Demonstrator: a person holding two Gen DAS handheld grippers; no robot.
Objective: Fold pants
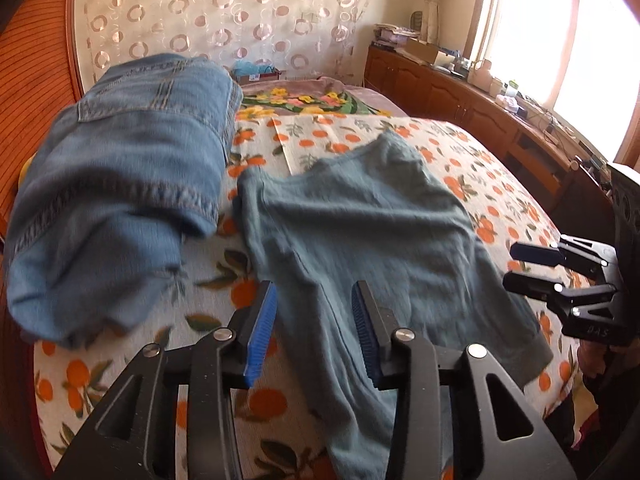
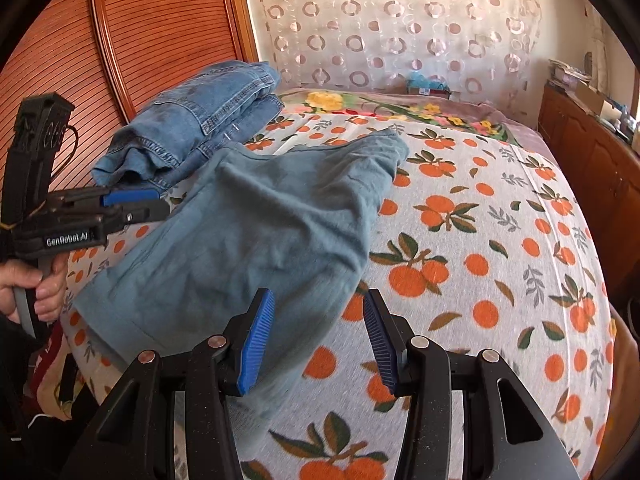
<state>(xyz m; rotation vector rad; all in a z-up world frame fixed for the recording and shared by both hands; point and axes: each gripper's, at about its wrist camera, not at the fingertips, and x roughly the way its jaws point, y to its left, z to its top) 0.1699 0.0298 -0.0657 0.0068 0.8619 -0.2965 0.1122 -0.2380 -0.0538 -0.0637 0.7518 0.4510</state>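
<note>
My left tool (image 1: 314,332) and right tool (image 2: 318,338) both hung released over the teal pants (image 1: 360,232), sprawled mid-frame on the bed (image 2: 500,240), long axis running upper-right to lower-left, nearest my left.

Strong daylight enters from the window (image 1: 560,40), which is burnt out to white in the left wrist view. The room is bright, with soft shadows. The jeans (image 1: 120,184) look smeared by motion blur. Both pictures bend strongly at the edges, with dark corners.
</note>
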